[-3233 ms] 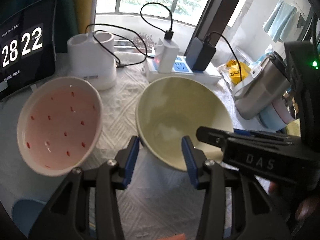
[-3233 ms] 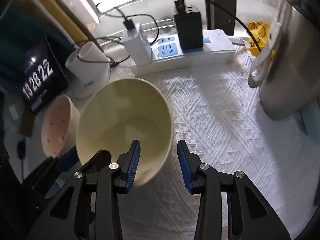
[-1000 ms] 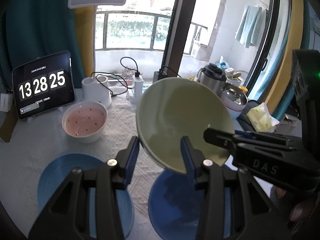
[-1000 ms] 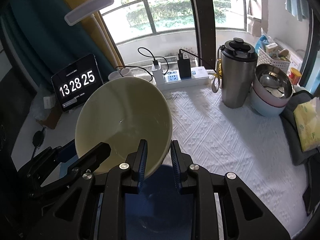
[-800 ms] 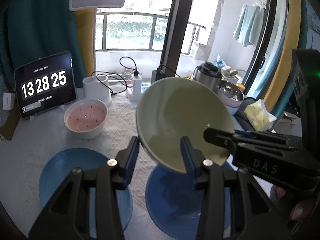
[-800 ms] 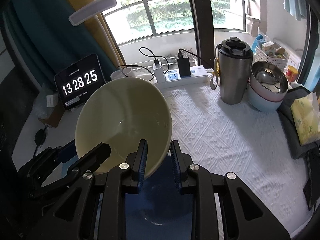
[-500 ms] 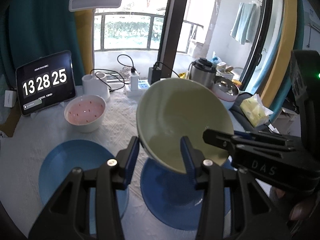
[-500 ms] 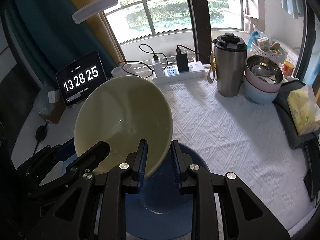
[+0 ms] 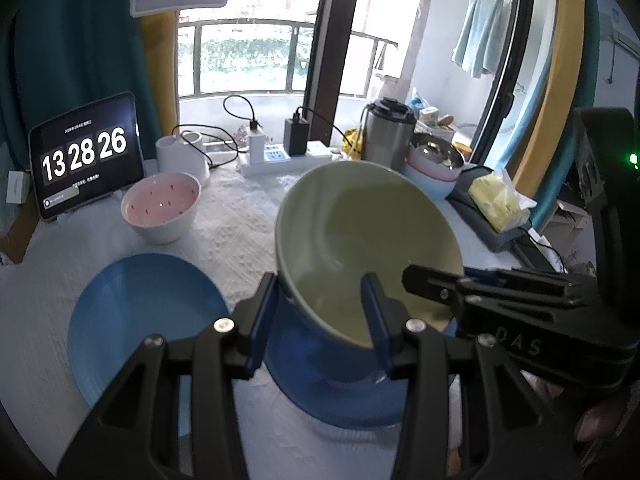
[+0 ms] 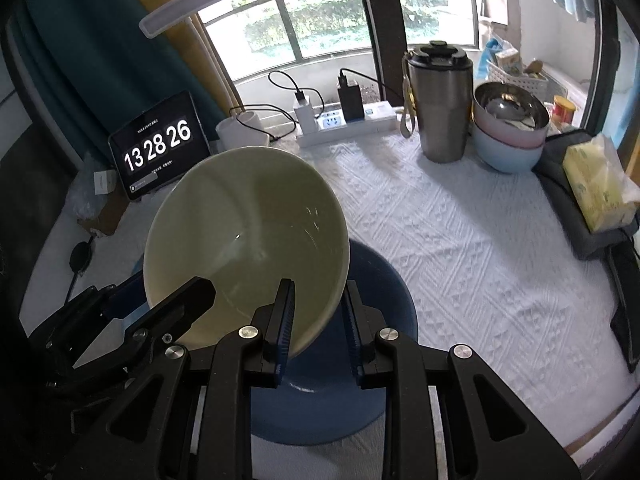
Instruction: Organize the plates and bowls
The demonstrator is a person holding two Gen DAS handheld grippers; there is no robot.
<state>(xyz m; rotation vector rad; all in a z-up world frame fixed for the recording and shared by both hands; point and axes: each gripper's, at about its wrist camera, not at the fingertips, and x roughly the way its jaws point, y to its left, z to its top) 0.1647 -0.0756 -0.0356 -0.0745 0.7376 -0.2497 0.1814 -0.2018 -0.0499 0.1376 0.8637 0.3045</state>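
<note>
- Holding cream bowl (image 10: 244, 236) tilted above blue plate (image 10: 384, 380) on counter (image 10: 480, 248)
- Right gripper (image 10: 318, 320) nearly closed, pinching rim; left gripper (image 9: 322, 312) wider, straddling rim, contact unclear
- Likely glazed, stiff, slippery, breakable; rim safest

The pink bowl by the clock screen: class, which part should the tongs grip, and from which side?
Grip the pink bowl by its rim, one finger inside and one outside, coming down from above on its near side. It stands upright and open, with a thin wall; the clock screen and white holder crowd its far side.
</note>
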